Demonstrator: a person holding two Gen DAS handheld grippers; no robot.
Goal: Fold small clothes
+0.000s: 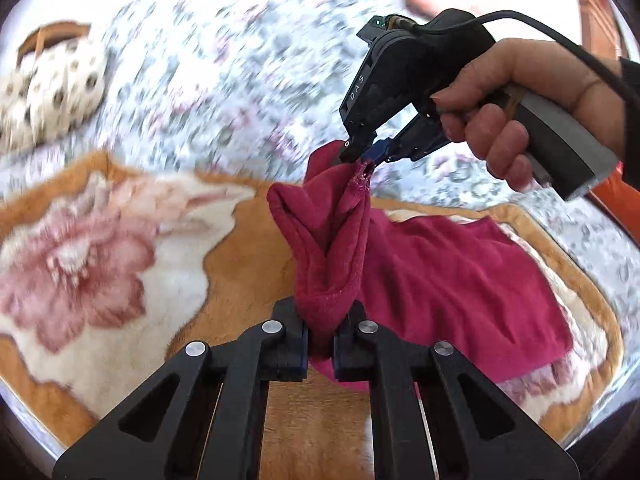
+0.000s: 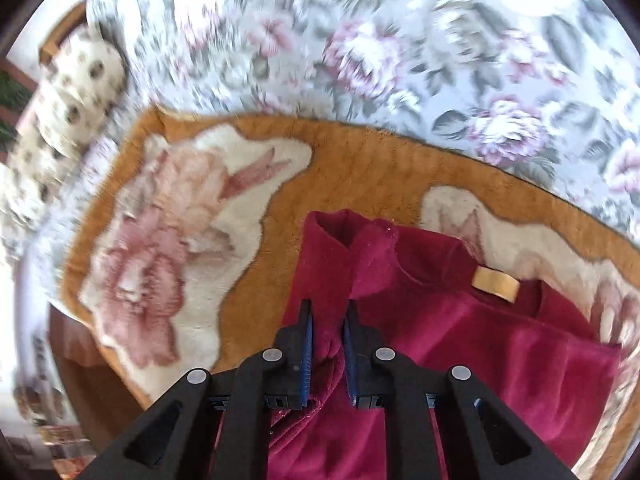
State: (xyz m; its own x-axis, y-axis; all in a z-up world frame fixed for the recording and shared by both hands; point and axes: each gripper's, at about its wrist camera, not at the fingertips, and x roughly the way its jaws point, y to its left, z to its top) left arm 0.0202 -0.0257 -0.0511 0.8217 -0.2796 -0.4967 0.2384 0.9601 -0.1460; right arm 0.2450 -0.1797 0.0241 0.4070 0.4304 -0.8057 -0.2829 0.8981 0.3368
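A small magenta fleece top (image 1: 448,280) lies on an orange blanket with pink flowers (image 1: 240,256). My left gripper (image 1: 320,320) is shut on a bunched part of the top, lifted off the blanket. My right gripper (image 1: 366,154) shows in the left wrist view, shut on the upper end of the same raised fold, with a hand on its handle. In the right wrist view my right gripper (image 2: 328,320) pinches the magenta fabric (image 2: 480,344) between its fingers. A tan neck label (image 2: 495,285) shows on the top. The orange blanket (image 2: 360,168) lies under it.
A grey and pink floral bedspread (image 2: 400,48) surrounds the blanket. A cream spotted pillow (image 1: 52,88) lies at the far left, and it also shows in the right wrist view (image 2: 76,92). Wooden furniture (image 1: 596,16) stands at the upper right.
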